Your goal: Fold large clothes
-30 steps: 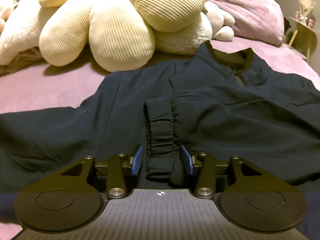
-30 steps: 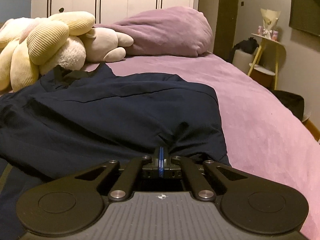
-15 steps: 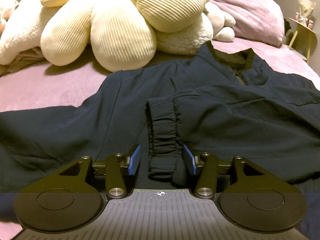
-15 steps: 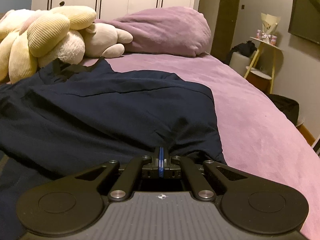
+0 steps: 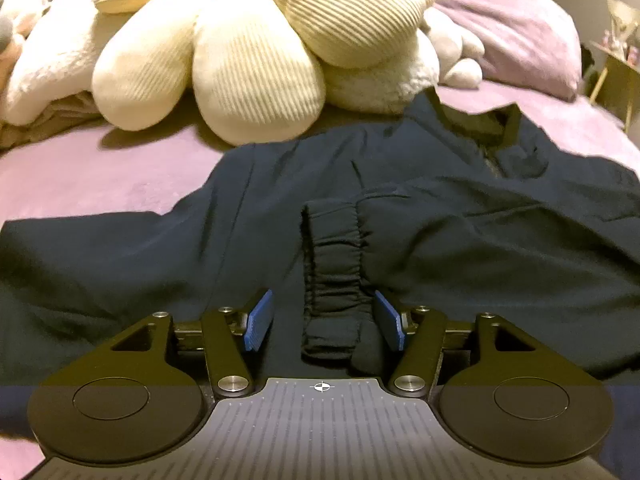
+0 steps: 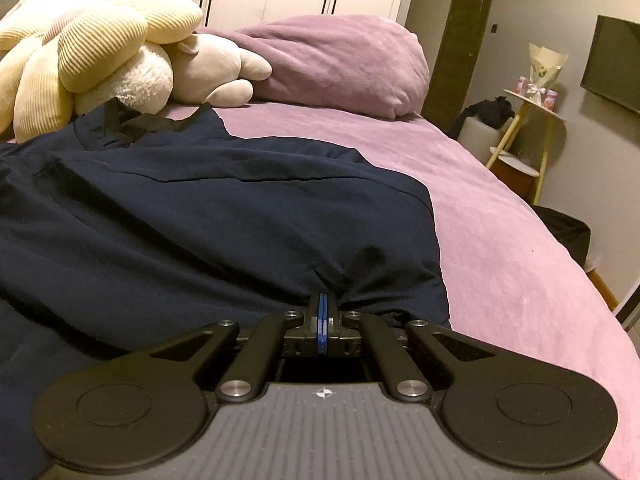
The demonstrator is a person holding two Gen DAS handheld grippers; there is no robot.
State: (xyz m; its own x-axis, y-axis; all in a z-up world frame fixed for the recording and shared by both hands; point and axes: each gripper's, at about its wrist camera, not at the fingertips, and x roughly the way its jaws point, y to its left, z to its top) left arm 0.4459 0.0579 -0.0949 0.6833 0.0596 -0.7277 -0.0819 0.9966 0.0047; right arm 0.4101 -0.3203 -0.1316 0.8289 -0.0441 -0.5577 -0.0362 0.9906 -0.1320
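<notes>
navy jacket (image 5: 460,240) – rumpled, cuff (image 5: 334,280) perhaps elasticated

Navy jacket (image 5: 460,240) lies spread on the bed, collar at far end, sleeve folded across body (elastic cuff (image 5: 334,280) on top).

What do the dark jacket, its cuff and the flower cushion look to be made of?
Jacket: thin, smooth matte woven cloth, maybe nylon, going by its soft creases. Cuff: gathered elastic fabric; tight puckers. Flower cushion: cream ribbed plush over soft stuffing; fine parallel ridges.
</notes>
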